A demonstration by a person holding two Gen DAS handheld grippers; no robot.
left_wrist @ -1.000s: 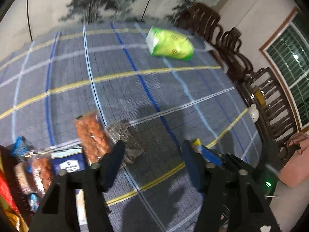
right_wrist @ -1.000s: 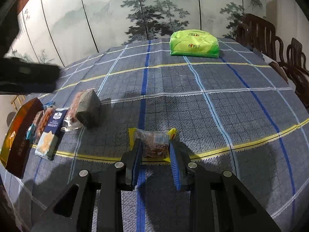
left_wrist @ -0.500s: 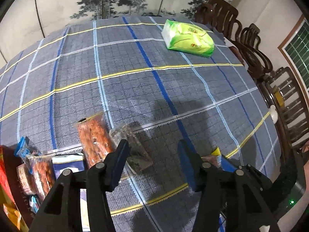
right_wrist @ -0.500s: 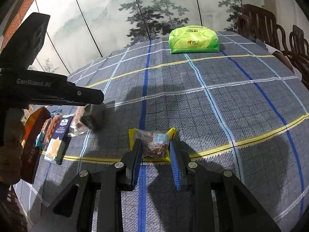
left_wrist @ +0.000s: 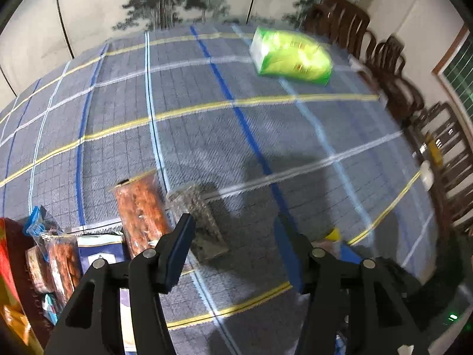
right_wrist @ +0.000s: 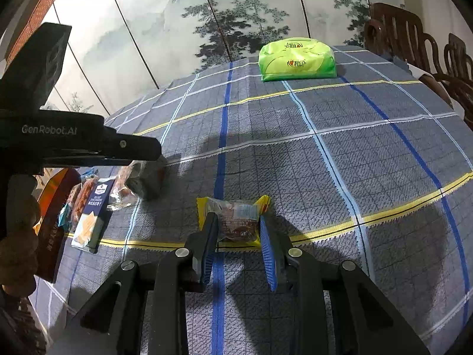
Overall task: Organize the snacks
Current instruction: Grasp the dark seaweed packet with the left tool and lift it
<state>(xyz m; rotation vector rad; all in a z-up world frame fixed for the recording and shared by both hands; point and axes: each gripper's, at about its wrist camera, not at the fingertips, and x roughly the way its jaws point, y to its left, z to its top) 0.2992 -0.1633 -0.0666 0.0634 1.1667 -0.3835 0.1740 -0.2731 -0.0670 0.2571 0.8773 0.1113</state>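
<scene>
A: Report the scene, largest item first.

B: The table carries a grey checked cloth with blue and yellow lines. At its far side lies a green packet, well apart from everything else. Along the near-left edge sits a row of snacks: a dark red box, a navy cracker pack, an orange biscuit pack and a dark granular pack at the row's open end.

A: State of the right hand-held gripper?

B: The right hand-held gripper is clenched on a small cake packet with yellow ends. Both blue pads press its sides. The packet rests on or just above the cloth, on a yellow line, near the row but apart from it.

A: And the left hand-held gripper?

B: The left hand-held gripper is released. Its jaws stand apart with nothing between them. It hangs over the cloth just beside the dark granular pack.

A: Which step is in hand?

B: By judgement, transfer of the small cake packet to the row. The green packet remains unsorted.

A: Requirement for the next move?

B: Carry the packet leftward. Set it down beside the dark granular pack, in line with the row. Keep clear of the left hand-held gripper, which occupies that space.
</scene>
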